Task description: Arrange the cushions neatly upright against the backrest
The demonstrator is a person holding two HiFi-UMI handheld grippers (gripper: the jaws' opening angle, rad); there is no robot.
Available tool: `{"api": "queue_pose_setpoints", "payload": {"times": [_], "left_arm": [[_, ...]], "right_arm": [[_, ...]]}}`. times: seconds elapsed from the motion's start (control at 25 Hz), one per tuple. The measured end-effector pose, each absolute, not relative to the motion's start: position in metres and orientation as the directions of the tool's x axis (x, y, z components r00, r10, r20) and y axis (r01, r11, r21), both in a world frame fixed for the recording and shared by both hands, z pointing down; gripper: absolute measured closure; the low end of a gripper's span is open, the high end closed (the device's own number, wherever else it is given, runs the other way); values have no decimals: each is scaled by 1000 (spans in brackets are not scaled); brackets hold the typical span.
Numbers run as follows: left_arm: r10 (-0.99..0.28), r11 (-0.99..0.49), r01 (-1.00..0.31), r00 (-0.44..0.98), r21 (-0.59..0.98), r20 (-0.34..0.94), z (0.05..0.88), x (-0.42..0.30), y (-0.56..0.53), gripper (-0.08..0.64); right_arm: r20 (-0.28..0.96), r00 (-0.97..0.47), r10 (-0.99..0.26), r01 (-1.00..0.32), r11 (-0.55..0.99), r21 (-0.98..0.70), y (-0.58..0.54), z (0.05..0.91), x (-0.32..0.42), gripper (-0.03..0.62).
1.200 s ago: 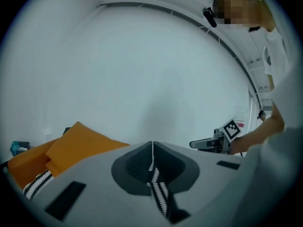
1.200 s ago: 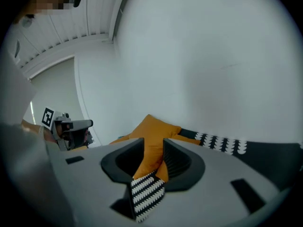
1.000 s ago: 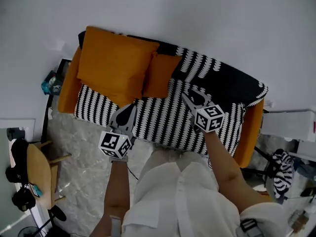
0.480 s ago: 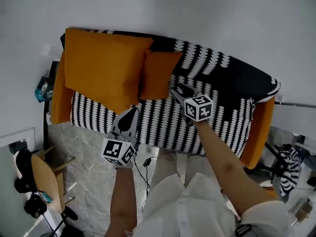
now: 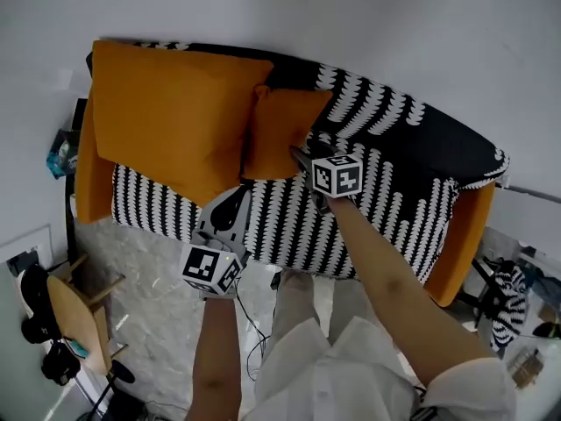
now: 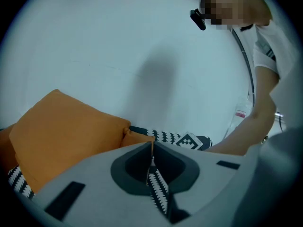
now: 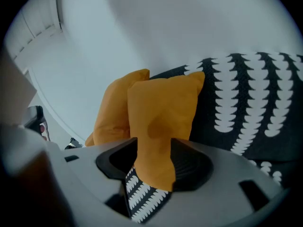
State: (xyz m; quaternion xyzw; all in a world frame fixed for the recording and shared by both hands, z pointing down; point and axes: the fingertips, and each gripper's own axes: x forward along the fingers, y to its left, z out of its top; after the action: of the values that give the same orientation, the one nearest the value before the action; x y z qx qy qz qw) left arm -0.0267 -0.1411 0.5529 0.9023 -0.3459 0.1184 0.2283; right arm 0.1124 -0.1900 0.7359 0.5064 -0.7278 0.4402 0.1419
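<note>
A large orange cushion leans on the backrest at the sofa's left end. A small orange cushion stands beside it, tilted against the backrest. My right gripper is at the small cushion's lower right corner. Its jaws are opening, and the corner of the small cushion sits between them above the striped seat; the large cushion shows behind. My left gripper hovers over the seat's front edge, shut and holding nothing. In the left gripper view its tips meet below both cushions.
The sofa wears a black-and-white patterned cover with orange armrests showing at both ends. A wooden chair with dark gear stands at the lower left on the marble floor. A cable lies by the sofa front.
My right gripper has reached forward and left to the small cushion's corner, and its jaws have spread. The left gripper has barely moved over the seat front.
</note>
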Motion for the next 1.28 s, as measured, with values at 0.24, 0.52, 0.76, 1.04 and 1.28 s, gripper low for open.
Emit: {"api": "queue_pose_setpoints", "payload": {"times": [0.24, 0.52, 0.76, 1.04, 1.28], "left_arm": [[-549, -673, -666, 742, 323, 384, 560, -23, -149, 543], [-533, -672, -658, 748, 340, 395, 563, -19, -139, 543], [-515, -685, -644, 759, 341, 399, 558, -6, -127, 543], [-483, -725, -606, 787, 329, 384, 538, 28, -115, 543], [-421, -773, -538, 832, 337, 361, 521, 80, -95, 543]], "right_arm": [[676, -437, -593, -875, 107, -472, -204, 752, 108, 378], [701, -430, -569, -887, 119, -447, -212, 750, 103, 505], [705, -429, -564, -898, 185, -398, -196, 735, 101, 580], [706, -412, -576, -911, 266, -314, -171, 701, 126, 581], [712, -399, -579, -911, 337, -236, -130, 673, 178, 581]]}}
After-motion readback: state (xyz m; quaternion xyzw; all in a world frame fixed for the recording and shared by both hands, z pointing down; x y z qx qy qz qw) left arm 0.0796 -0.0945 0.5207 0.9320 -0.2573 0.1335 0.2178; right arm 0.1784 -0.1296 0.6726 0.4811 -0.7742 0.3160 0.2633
